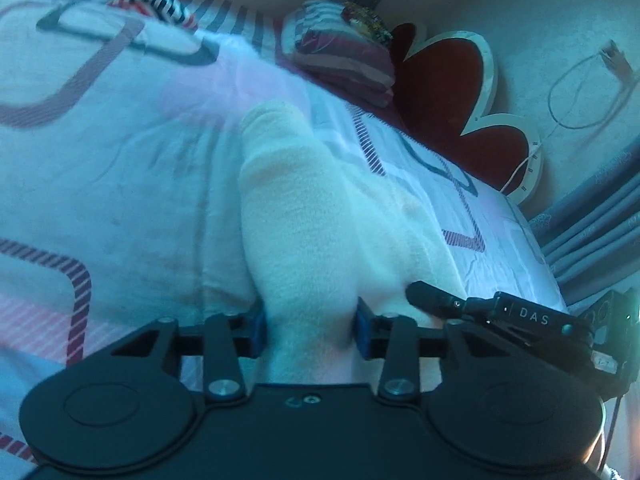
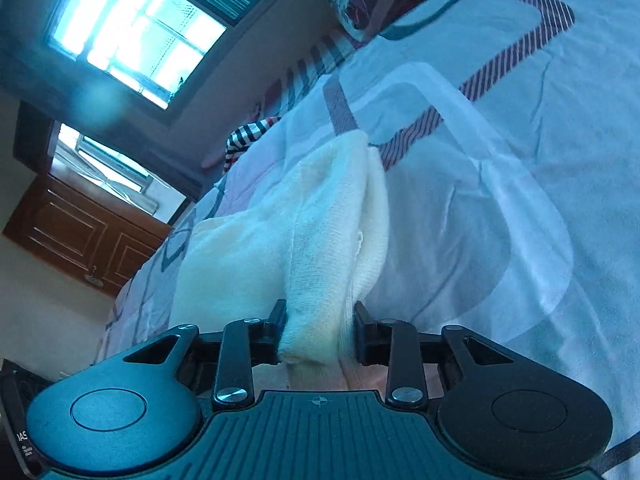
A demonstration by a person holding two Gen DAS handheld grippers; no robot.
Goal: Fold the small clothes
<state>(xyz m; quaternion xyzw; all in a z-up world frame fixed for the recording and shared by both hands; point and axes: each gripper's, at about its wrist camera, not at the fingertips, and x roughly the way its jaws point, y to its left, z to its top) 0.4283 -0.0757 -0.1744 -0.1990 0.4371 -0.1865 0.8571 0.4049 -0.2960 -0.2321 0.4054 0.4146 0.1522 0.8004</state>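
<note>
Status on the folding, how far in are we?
Done: a striped folded pile sits near the headboard, though whether it belongs to this job is unclear. In hand: both claws, left and right, are shut on the cream knit garment, lifted and bunched over the bed sheet. Left: finish its fold; another striped garment lies unfolded.

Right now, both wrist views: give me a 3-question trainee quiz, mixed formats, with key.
1. True or false: the left tool is shut on the cream garment.
2. The right tool holds: A) the cream garment B) a striped sock C) nothing.
3. Fill in: the garment lies on a patterned ____.

Key: 1 true; 2 A; 3 bedsheet.
</note>
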